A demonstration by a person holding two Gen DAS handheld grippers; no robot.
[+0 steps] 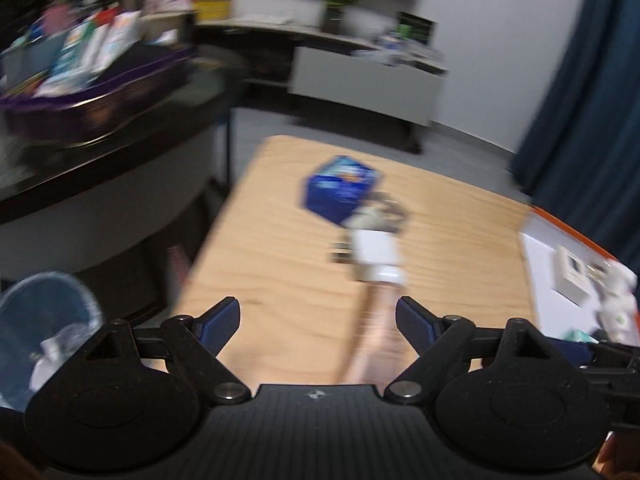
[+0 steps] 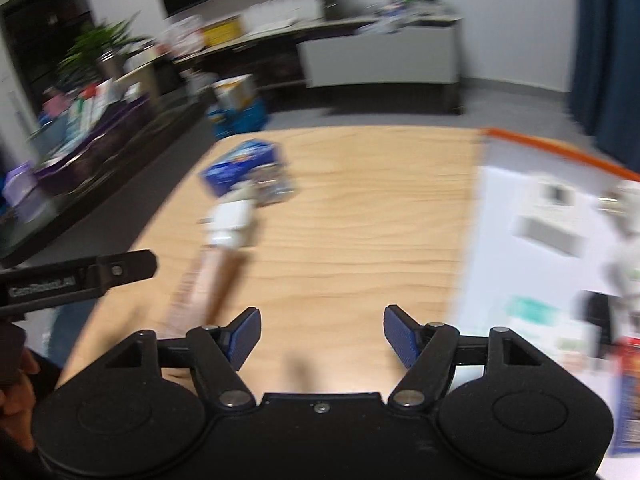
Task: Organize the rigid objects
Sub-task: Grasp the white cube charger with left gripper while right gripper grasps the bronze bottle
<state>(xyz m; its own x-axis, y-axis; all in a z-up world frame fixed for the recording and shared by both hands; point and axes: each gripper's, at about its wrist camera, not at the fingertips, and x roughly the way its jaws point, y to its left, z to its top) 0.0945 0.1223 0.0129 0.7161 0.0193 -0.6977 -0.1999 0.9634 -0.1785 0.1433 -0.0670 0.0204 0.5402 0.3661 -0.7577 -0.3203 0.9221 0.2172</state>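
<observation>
Both grippers hover above the wooden surface [image 2: 360, 208], left gripper [image 1: 318, 328] and right gripper [image 2: 322, 336] with fingers spread wide and holding nothing; motion blur softens everything. A blue box [image 1: 340, 190] lies at the surface's far left side, a white charger [image 1: 376, 256] just beside it, and a white tray [image 2: 532, 248] holds small items at the right

The table [image 1: 280, 280] is light wood with wavy grain lines. On it, the box [image 1: 340, 190] is dark blue with a pale blue and orange print. Just beside the box, the charger [image 1: 376, 256] is white. At the right of the table, the tray [image 2: 520, 168] is white with an orange rim. Both grippers are black, and their pads [image 2: 244, 336] are blue and ribbed.
</observation>
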